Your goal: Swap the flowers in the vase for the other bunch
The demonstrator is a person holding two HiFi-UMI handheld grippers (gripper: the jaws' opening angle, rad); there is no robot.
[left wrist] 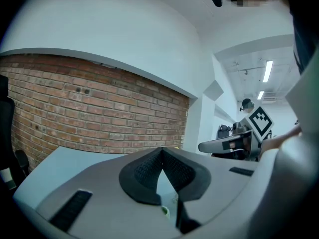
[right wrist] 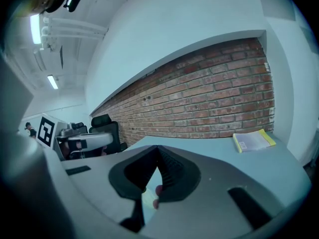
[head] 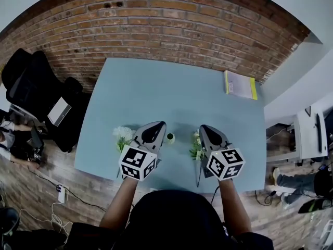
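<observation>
Fingers shut and empty on both left gripper and right gripper; fluffy white flower bunch lies just left of the left one, leafy pale bunch beside the right, small green-rimmed round vase between them, nearer the left.

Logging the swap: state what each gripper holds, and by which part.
Nothing: the grey left gripper and grey right gripper are both shut, pads together, nothing between them.
</observation>
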